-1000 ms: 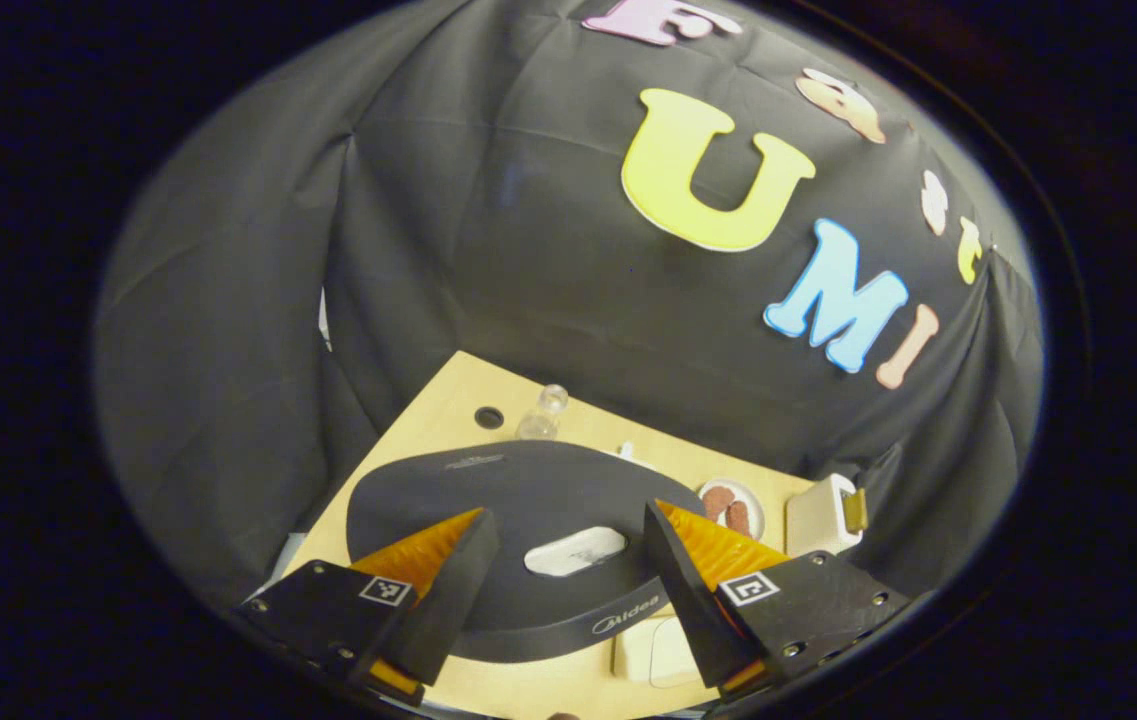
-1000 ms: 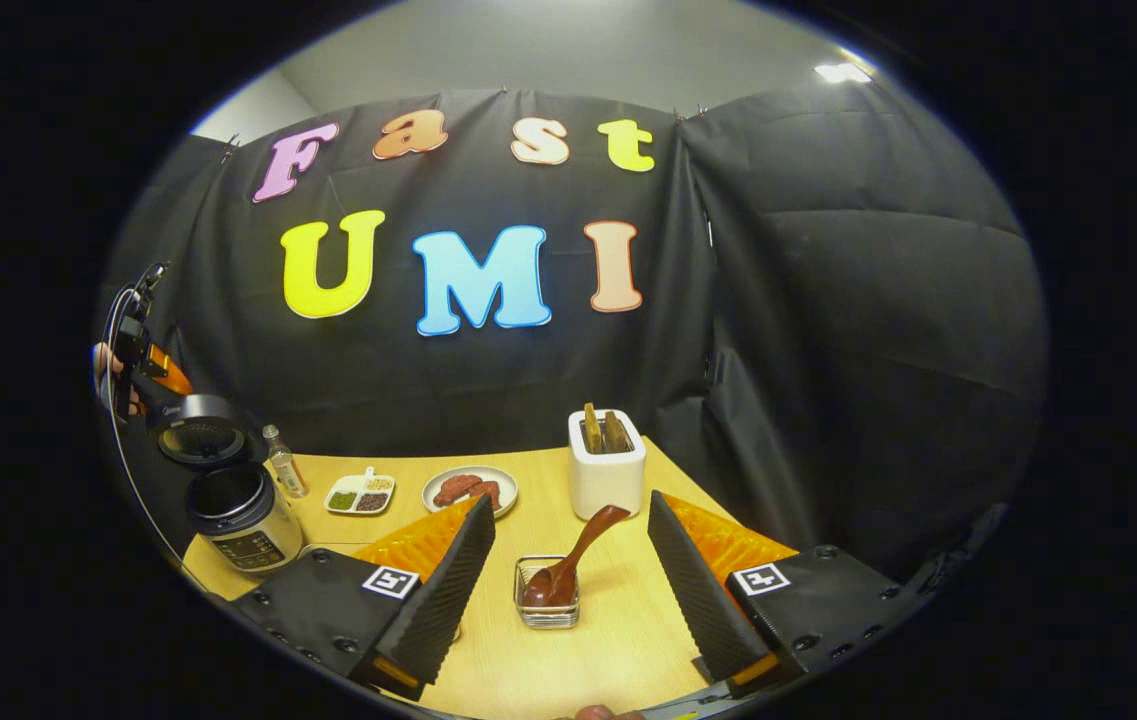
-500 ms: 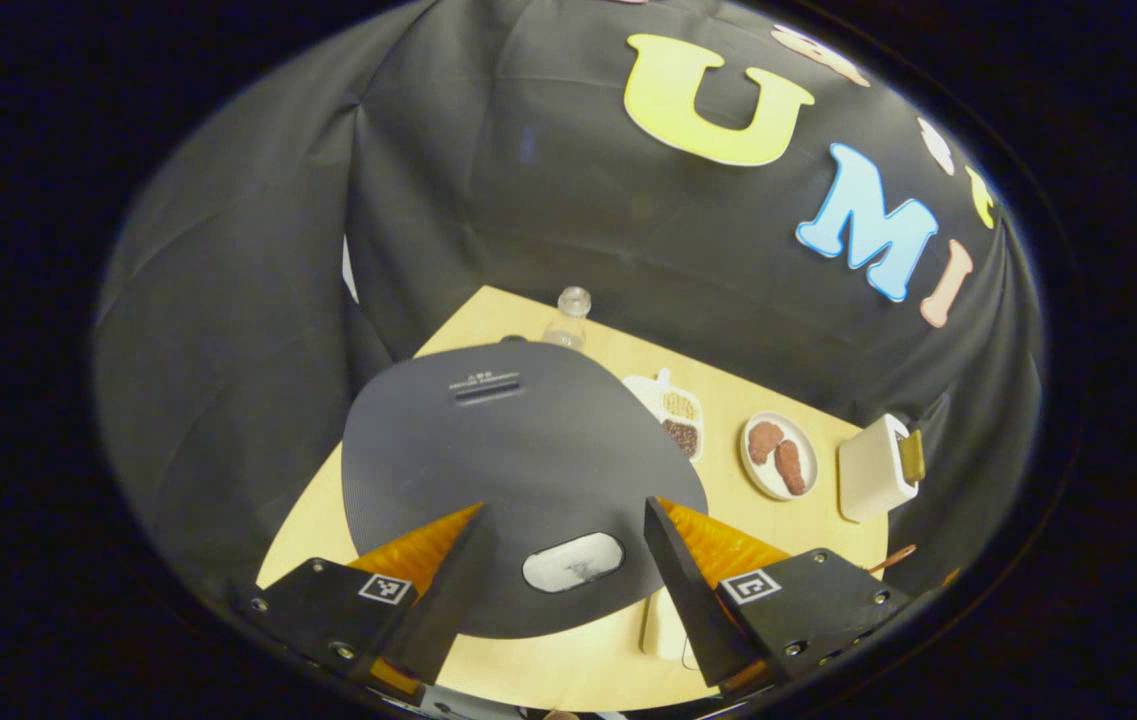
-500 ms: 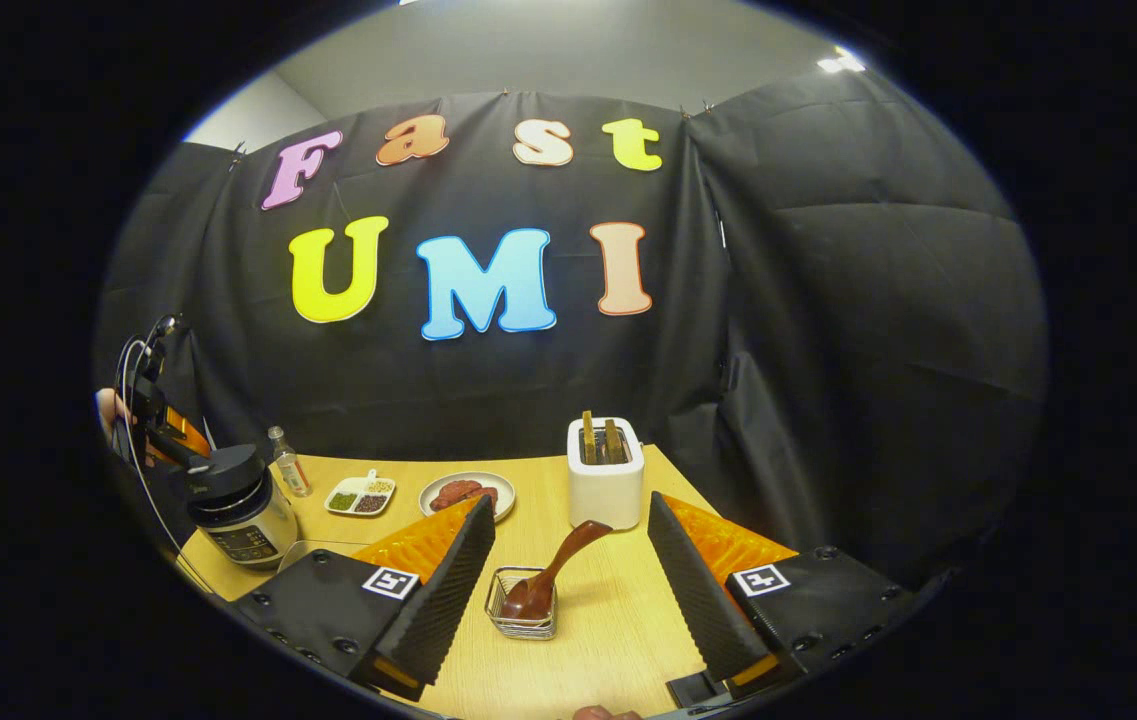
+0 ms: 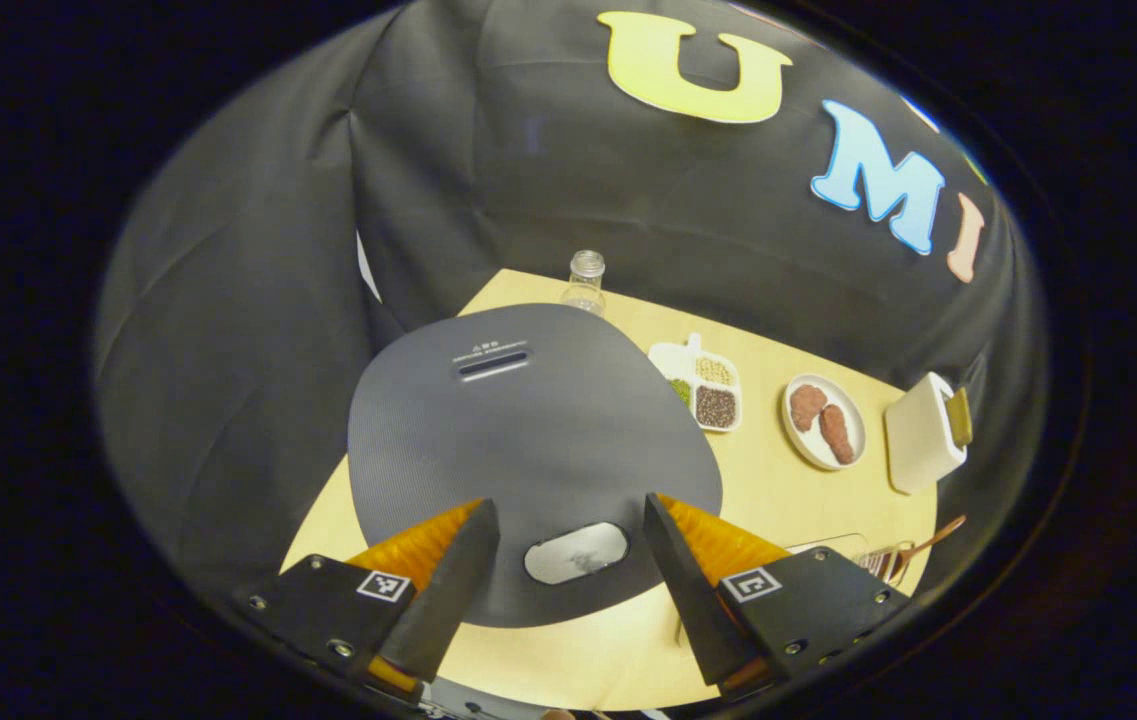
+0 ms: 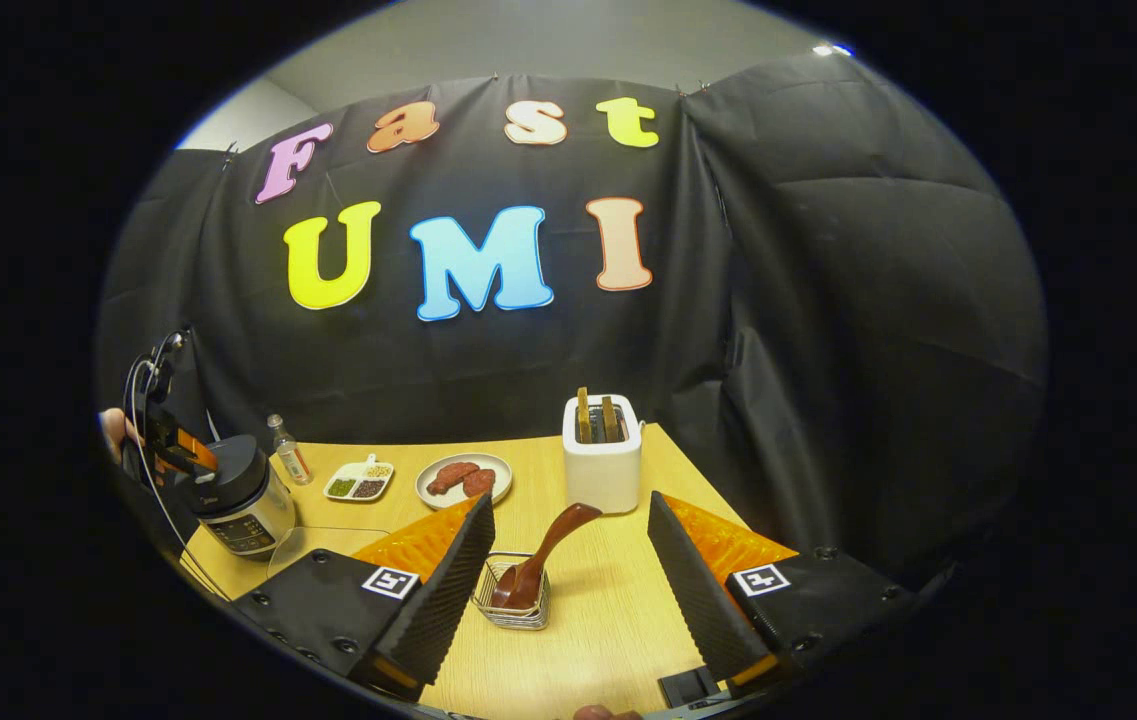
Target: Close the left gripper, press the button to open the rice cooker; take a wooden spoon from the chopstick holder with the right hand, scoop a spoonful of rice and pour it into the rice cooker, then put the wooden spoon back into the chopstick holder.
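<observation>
In the left gripper view we look down on the rice cooker, its dark lid shut, with the pale oval button at the lid's near edge. The left gripper hangs over it with its fingers spread wide, one to each side of the button; we cannot tell whether they touch the lid. Beyond the cooker on the wooden table stand a small clear bottle, a divided dish of grains, a plate with two brown pieces and a white toaster, none of them touching the cooker. In the right gripper view the right gripper is also wide open and holds nothing. Between its fingers, a little farther off, sits the wire chopstick holder with the wooden spoon leaning in it, bowl down and handle tilted up to the right. The toaster stands just behind the spoon, and the plate and dish lie to its left. At the far left edge we see the cooker, with the other gripper and a hand above it.
</observation>
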### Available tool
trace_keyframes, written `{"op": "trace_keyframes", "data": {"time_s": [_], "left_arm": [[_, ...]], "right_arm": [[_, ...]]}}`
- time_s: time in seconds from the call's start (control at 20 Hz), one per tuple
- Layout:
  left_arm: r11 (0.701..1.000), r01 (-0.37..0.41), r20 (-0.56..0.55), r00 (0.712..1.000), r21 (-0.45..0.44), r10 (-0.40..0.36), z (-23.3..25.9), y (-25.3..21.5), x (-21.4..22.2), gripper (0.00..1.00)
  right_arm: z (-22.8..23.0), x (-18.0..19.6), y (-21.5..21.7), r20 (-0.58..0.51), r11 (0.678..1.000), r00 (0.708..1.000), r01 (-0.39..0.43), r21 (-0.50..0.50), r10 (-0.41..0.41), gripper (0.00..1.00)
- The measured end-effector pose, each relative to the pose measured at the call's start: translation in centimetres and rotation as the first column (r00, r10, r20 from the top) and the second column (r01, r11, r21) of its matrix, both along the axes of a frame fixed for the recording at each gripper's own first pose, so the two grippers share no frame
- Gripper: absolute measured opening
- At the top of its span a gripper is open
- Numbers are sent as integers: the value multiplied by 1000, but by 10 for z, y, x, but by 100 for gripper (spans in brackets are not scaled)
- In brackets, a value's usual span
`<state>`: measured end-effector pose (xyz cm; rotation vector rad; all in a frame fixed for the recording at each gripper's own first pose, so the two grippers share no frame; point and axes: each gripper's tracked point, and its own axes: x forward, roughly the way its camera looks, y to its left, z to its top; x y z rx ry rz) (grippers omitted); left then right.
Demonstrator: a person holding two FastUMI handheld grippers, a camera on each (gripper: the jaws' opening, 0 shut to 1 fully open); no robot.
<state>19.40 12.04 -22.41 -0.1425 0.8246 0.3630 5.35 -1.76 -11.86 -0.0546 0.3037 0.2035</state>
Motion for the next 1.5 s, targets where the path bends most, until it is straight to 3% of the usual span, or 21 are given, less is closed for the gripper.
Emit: {"op": "trace_keyframes", "data": {"time_s": [0.1, 0.55, 0.65, 0.8, 1.05, 1.2, 1.3, 1.35, 1.5], "left_arm": [[999, 18, -4, 1000, 45, -18, -2, -1, -1, 97], [998, -30, -25, 999, 56, 32, -3, -4, -7, 96], [997, -50, 52, 998, 51, 47, 15, -24, -16, 94], [988, -12, 201, 979, 154, -20, 62, -55, -36, 94], [951, 4, 433, 890, 308, -144, 174, -129, -84, 93], [950, 20, 510, 840, 311, -184, 222, -175, -119, 93], [959, 21, 591, 784, 283, -191, 254, -196, -139, 94], [964, 21, 641, 743, 266, -193, 271, -204, -149, 94], [950, 19, 707, 663, 311, -245, 292, -204, -181, 92]], "right_arm": [[-5, -1, -7, -11, 1000, 1000, 1, -5, -1, 98], [-10, -3, -40, -35, 998, 998, 51, 31, -50, 98], [-2, 2, -44, -14, 998, 999, 48, 38, -48, 98], [7, 12, -45, 1, 999, 1000, 14, 48, -14, 98], [34, 34, -34, 12, 991, 992, -124, 51, 123, 98], [68, 39, -19, 58, 979, 978, -202, 35, 199, 98], [95, 41, -10, 117, 974, 967, -228, 3, 226, 98], [109, 42, -8, 153, 975, 963, -223, -16, 223, 98], [127, 32, 0, 212, 981, 958, -188, -43, 193, 98]]}}
